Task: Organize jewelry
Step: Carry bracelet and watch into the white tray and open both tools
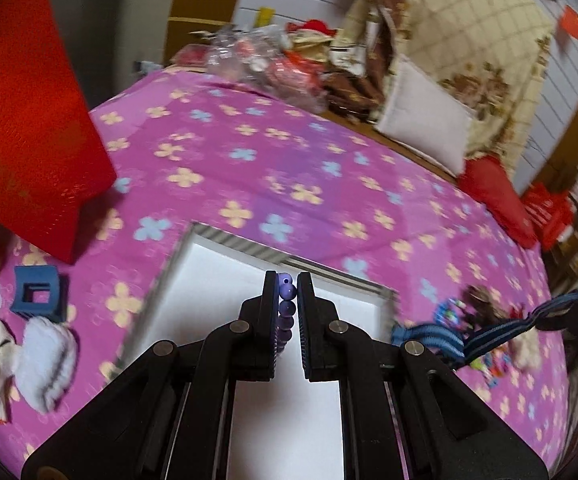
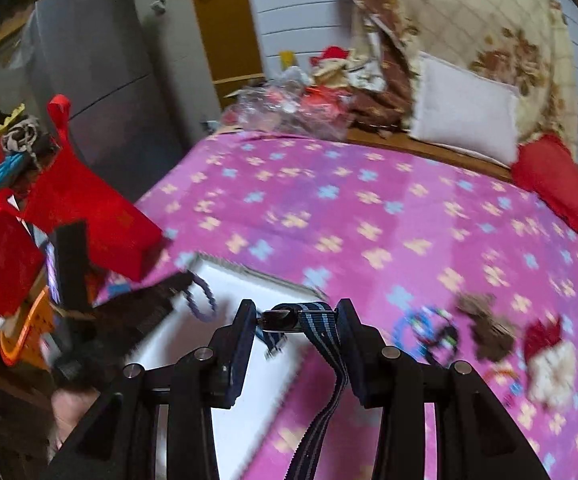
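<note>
Pink flowered bedding [image 1: 289,168] covers the bed that serves as the work surface, with one white box [image 1: 209,280] lying open on it. Judging by what shows, the sorting is mid-way: nothing can be seen resting inside the box yet, though much of its floor is hidden by the tools.

One purple bead bracelet [image 1: 286,308] is pinched between the left tongs [image 1: 287,280], which hang right over the box. One blue striped strap with a metal buckle [image 2: 317,320] is held in the right tongs [image 2: 297,316], closed on its buckle end, at the box's right edge.

A blurred heap of small trinkets [image 2: 489,332] waits on the bedding to the right of the box; I make out roughly four pieces, but motion blur prevents a sure count. Those appear to be what is left.
</note>
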A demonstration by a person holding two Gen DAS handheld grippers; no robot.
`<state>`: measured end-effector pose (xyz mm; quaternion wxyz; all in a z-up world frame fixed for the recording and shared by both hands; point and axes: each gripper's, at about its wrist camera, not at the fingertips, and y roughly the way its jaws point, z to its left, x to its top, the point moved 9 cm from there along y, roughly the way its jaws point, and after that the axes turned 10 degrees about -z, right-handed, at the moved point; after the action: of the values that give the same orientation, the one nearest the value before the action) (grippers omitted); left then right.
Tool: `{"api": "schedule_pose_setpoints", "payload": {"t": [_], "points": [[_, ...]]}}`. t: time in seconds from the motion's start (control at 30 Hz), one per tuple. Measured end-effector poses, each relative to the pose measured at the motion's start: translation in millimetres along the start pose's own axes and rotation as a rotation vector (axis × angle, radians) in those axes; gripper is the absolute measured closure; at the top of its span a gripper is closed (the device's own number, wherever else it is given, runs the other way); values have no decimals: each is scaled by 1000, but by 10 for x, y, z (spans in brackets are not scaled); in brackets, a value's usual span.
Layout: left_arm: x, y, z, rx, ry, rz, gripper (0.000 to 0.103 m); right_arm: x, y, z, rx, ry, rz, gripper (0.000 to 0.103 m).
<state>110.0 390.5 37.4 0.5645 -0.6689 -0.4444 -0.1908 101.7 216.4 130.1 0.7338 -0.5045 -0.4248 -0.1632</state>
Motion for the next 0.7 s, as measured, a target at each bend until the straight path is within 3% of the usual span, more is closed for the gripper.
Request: {"api": "schedule_pose_setpoints", "payload": {"t": [0.13, 0.33, 0.57, 0.63, 0.7], "points": [[-47, 233, 307, 37, -57, 35, 96, 19, 630, 262, 5, -6, 49, 63], [-164, 426, 557, 72, -115, 81, 96, -331, 1318, 335, 21, 20, 150, 63], [-238, 461, 663, 166, -86, 104, 95, -916, 1629, 202, -14, -1, 257, 63], [-228, 445, 651, 156, -91, 103, 95, -1056, 1663, 202, -25, -29, 278, 63], [-220, 428, 643, 149, -99, 105, 86, -1119, 1671, 218, -35, -59, 286, 63]]}}
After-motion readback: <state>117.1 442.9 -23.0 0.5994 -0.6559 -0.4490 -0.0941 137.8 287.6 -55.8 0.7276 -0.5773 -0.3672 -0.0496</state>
